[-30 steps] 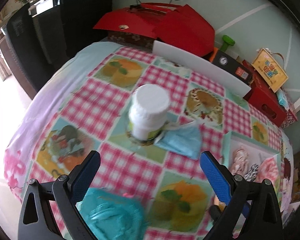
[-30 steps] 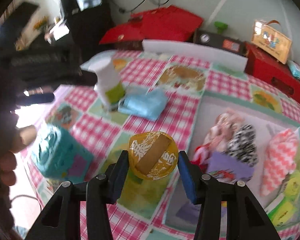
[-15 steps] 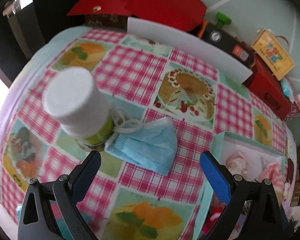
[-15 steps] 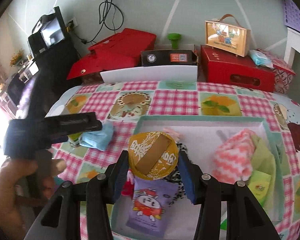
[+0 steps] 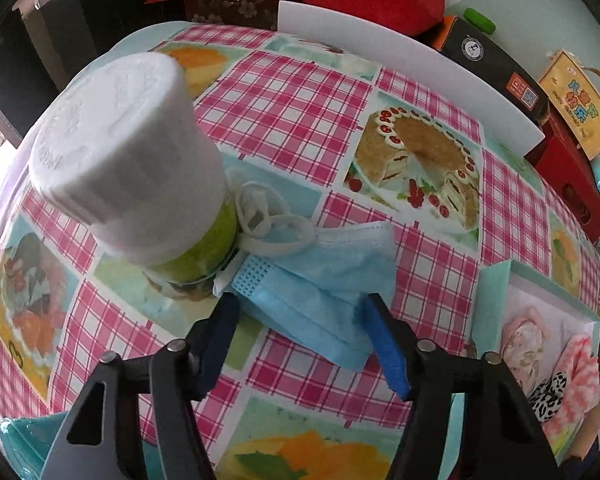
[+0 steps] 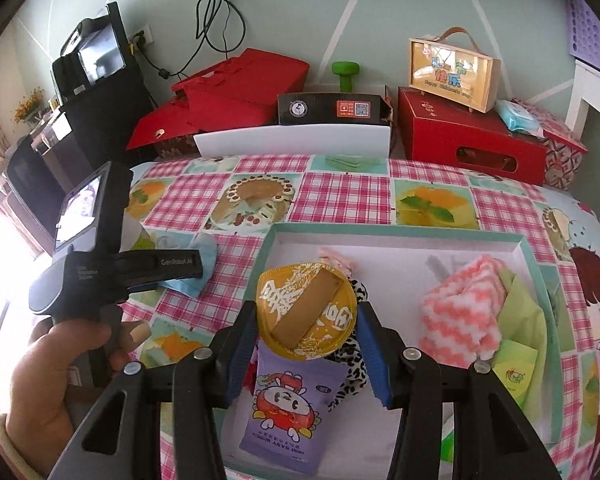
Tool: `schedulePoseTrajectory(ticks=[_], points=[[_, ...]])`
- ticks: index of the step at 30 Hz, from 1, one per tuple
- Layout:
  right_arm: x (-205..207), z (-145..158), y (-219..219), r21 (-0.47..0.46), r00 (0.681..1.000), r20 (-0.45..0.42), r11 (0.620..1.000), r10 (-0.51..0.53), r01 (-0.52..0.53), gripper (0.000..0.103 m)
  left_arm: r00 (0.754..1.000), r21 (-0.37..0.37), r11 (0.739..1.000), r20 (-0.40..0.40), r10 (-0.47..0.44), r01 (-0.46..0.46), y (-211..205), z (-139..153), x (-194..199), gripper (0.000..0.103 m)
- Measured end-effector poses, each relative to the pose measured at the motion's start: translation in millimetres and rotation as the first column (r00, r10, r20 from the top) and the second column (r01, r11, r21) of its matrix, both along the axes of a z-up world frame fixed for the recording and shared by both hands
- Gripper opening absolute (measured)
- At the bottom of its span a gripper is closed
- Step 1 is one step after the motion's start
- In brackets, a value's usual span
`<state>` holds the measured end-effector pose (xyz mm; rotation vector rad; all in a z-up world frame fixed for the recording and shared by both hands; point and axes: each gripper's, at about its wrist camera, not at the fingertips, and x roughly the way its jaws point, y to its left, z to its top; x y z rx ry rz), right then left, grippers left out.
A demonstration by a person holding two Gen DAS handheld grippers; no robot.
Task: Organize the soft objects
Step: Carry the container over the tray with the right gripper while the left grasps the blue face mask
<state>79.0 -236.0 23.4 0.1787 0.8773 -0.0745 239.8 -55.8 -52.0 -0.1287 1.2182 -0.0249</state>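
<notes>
The left gripper point(image 5: 300, 320) points down at the folded light-blue surgical face mask point(image 5: 324, 280) lying on the pink-checked tablecloth point(image 5: 284, 100) just beside the white-capped green bottle point(image 5: 140, 168); its jaws are closing with the mask between them, pads not yet pressing; the right gripper point(image 6: 306, 334) is clamped on a round yellow foil-lidded cup point(image 6: 306, 316) above the teal-rimmed white tray point(image 6: 400, 236)

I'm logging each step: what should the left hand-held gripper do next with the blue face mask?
Probably finish closing on the face mask. The left hand-held gripper already straddles it, closing, pads not yet pressing. The bottle stands close on one side, so lift gently.
</notes>
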Motion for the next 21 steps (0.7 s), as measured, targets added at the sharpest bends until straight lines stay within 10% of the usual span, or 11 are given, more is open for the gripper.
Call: schedulePoseTrajectory(ticks=[9,21], points=[[-2,-1,-4,-0.005,1.0,-0.009,1.0,-0.011,0.011,0.052,1.0,-0.04,0.999,0.007,-0.012,0.013,9,1,-17,0.034],[-4,-2,-7,0.012,1.0,-0.014,1.0,-0.021,0.021,0.052,1.0,-0.106,0.994,-0.011,-0.009,0.008,18,13,-43,0.022]])
